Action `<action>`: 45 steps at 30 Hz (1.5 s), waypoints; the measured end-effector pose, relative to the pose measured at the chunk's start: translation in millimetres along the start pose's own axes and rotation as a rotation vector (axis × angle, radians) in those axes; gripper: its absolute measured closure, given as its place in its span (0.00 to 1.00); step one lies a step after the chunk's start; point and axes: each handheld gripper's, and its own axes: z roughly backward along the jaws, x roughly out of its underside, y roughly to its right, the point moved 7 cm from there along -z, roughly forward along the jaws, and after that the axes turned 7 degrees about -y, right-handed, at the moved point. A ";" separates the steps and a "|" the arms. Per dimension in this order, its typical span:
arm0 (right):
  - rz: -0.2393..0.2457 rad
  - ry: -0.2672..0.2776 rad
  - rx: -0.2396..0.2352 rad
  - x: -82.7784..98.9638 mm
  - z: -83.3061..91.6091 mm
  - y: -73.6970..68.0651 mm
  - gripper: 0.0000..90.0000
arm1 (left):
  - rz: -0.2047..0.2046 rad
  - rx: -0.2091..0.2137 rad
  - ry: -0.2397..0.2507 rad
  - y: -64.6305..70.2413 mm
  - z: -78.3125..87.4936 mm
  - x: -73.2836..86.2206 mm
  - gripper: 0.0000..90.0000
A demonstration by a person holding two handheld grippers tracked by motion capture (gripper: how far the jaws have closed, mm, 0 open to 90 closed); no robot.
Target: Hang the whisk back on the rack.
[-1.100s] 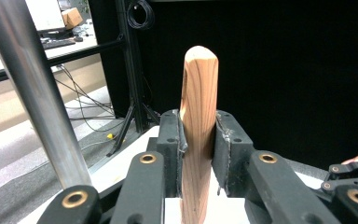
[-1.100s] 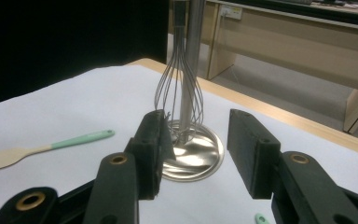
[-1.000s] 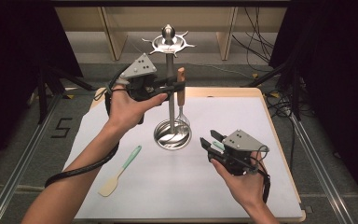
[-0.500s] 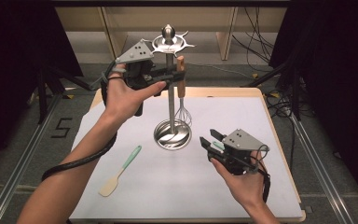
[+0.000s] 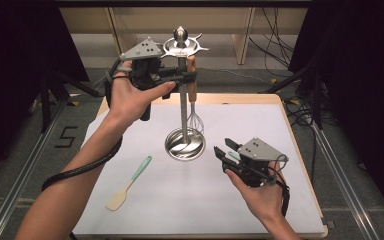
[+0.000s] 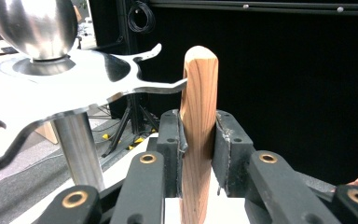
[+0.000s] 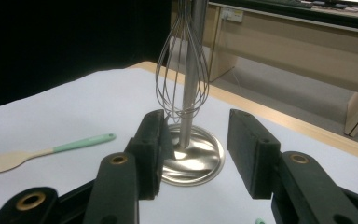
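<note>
**Whisk held at stand's top, right gripper idle**

Far left of the white mat: a spatula with mint-green handle and pale blade lies flat, blade toward the person, well apart from everything else; in the right gripper view it lies at left on the mat.

Left hand raised high, carrying the left gripper; jaws clamped on the wooden handle of a whisk, which hangs upright, wire loops down, just beside the stand's pole; left gripper view: the handle is pinched between both black pads, its rounded tip standing above them, close by one prong of the stand's star-shaped top disc.

Centre: metal utensil stand, round base on the mat, straight pole, knob on top; whisk wires hang just above the base, beside the pole.

Right: right hand low over the mat, holding the right gripper; jaws apart, nothing between them, pointed toward the stand's base, near but not touching.
</note>
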 end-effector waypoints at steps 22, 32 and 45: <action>0.001 -0.004 -0.008 0.0 -0.5 -0.9 0.64 | 0.040 0.020 0.007 -8.4 3.6 1.0 0.81; 0.001 -0.010 -0.008 0.8 -1.1 -0.9 0.64 | 0.068 0.023 0.043 -12.2 8.3 6.0 0.80; 0.019 -0.008 -0.007 0.5 -4.2 -2.1 0.64 | 0.085 -0.011 0.064 -19.9 13.5 11.4 0.76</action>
